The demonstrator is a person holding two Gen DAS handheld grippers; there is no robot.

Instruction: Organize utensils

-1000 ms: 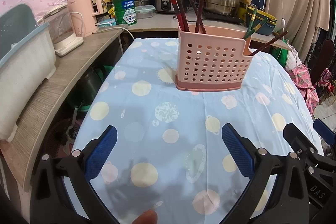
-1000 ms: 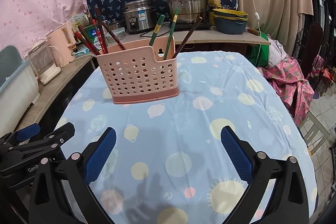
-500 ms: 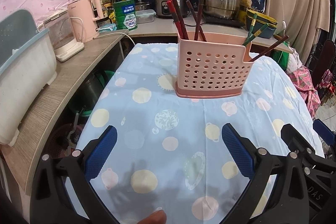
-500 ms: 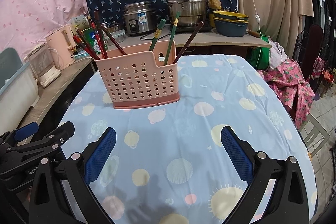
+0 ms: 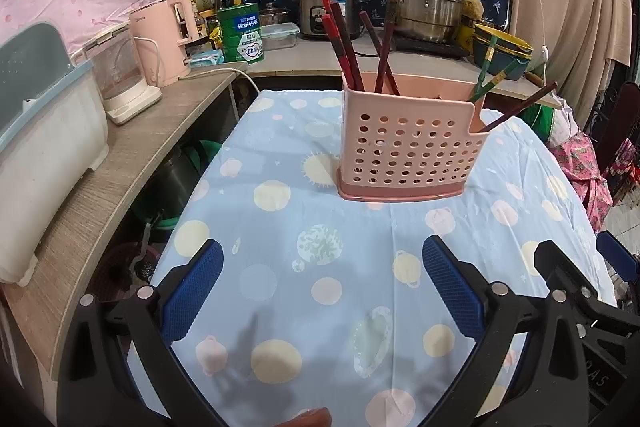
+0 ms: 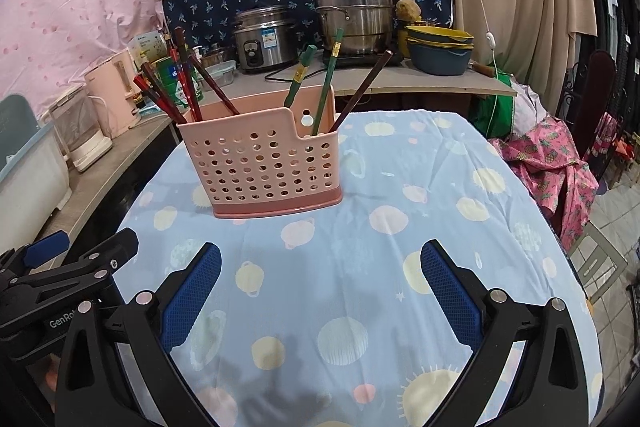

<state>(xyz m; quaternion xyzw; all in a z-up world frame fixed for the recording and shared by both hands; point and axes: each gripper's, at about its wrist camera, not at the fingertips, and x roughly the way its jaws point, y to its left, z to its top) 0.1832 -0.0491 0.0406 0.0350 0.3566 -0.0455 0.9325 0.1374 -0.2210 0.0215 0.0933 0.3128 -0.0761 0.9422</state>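
Note:
A pink perforated utensil holder point(image 5: 408, 143) point(image 6: 264, 163) stands upright on the round table with the blue spotted cloth point(image 5: 312, 291) point(image 6: 420, 227). Red and dark brown chopsticks point(image 5: 344, 39) point(image 6: 176, 91) lean in its left compartment. Green chopsticks point(image 5: 490, 75) point(image 6: 324, 87) and one dark brown stick point(image 5: 520, 107) point(image 6: 360, 91) lean in its right, lower compartment. My left gripper point(image 5: 322, 287) hovers open over the near cloth, well short of the holder. My right gripper point(image 6: 320, 287) is open too, beside the left one, with nothing between its fingers.
A wooden counter point(image 5: 120, 171) runs along the left with a white bin point(image 5: 44, 147), a glass kettle point(image 5: 120, 79) and a pink kettle point(image 5: 164, 35). A rice cooker point(image 6: 264, 39), steel steamer pot point(image 6: 352, 11) and stacked bowls point(image 6: 440, 47) sit on the back counter. Pink cloth point(image 6: 556, 163) lies at the right.
Both grippers have pulled back and risen slightly, so the holder sits a little farther off and lower in both views. Jaws stayed open; nothing was grasped.

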